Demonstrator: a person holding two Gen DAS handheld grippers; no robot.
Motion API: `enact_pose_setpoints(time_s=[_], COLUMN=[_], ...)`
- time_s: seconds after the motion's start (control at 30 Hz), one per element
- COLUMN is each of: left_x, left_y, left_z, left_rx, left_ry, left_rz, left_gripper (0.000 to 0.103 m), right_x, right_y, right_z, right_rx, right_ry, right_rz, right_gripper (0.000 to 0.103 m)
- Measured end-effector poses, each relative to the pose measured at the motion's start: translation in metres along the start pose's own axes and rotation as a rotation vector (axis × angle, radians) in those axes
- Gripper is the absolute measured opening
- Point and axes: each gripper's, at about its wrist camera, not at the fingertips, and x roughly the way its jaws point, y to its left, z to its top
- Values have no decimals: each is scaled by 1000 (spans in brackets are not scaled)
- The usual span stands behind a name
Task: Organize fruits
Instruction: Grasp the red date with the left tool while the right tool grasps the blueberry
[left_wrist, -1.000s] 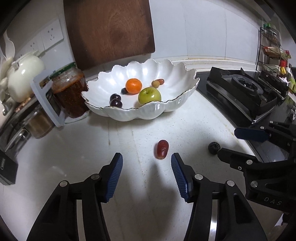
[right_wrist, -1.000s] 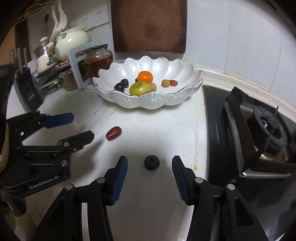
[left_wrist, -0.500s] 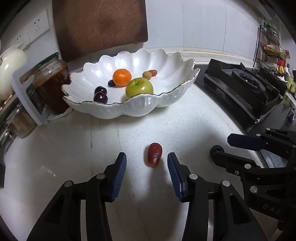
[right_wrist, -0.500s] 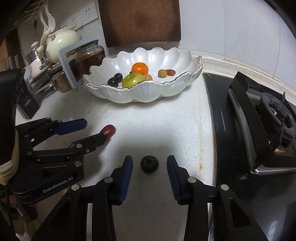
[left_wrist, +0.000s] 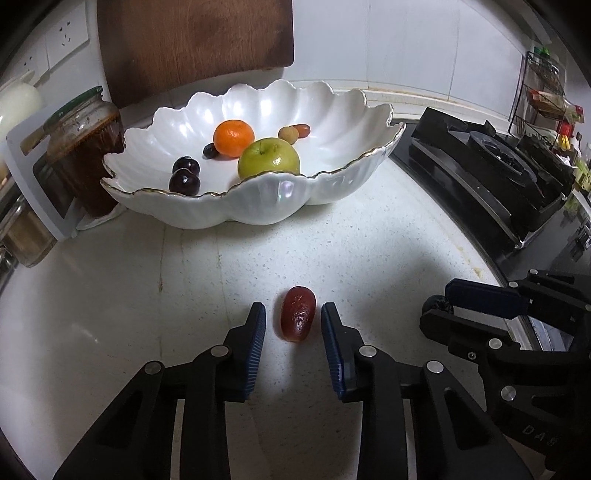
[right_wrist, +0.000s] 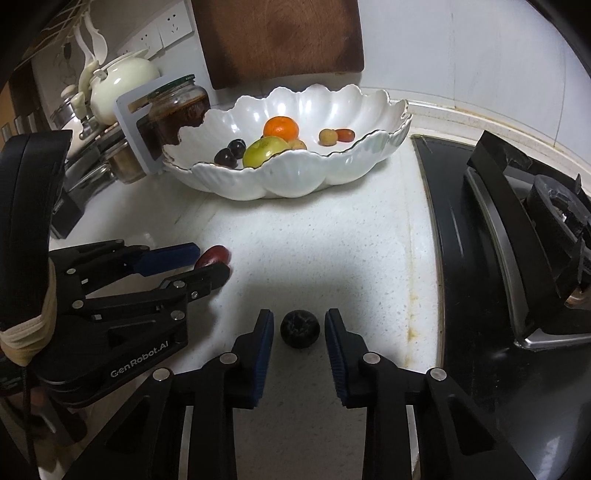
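Observation:
A red date (left_wrist: 297, 318) lies on the white counter between the fingers of my left gripper (left_wrist: 293, 326); the jaws are open, with small gaps either side. A dark round fruit (right_wrist: 299, 328) lies between the fingers of my right gripper (right_wrist: 299, 334), also open and not touching it. The white scalloped bowl (left_wrist: 258, 206) behind holds an orange (left_wrist: 234, 137), a green apple (left_wrist: 268, 163), dark cherries (left_wrist: 184, 177) and small fruits. The bowl (right_wrist: 295, 181) and the date (right_wrist: 213, 256) also show in the right wrist view.
A sauce jar (left_wrist: 86, 147) in a white holder stands left of the bowl. A black gas stove (right_wrist: 517, 236) lies on the right. A wooden cutting board (left_wrist: 192, 44) leans on the wall. A white teapot (right_wrist: 122, 83) sits at the far left.
Both grippers moved forward and narrowed their jaws, so the date now lies between the left fingers and the dark fruit between the right fingers.

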Motion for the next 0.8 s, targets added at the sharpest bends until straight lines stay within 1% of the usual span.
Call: enact_pose_setpoints(time_s=[0.1,0.17,0.27,0.5,0.8], left_x=[1,1,1,-8,-30], left_y=[0,0,-1,-1,-1], left_z=[0,0,1,1,-2], left_rx=[-5,-6,-11,-39,-72], left_ry=[2,2,3,-2,-32], left_rz=[-5,-4,-4,-11,4], left_gripper=[26,21,19,19,19], right_x=[0,0,0,-6,-18], right_y=[0,0,-1,-1,-2], right_z=[-1,-1,-1,-1,5], right_rx=[-2,-3,5,4,-10], right_ry=[1,0,-2,-19,-60], right_rz=[4,6,12,14,12], right_gripper=[25,24,24,24,24])
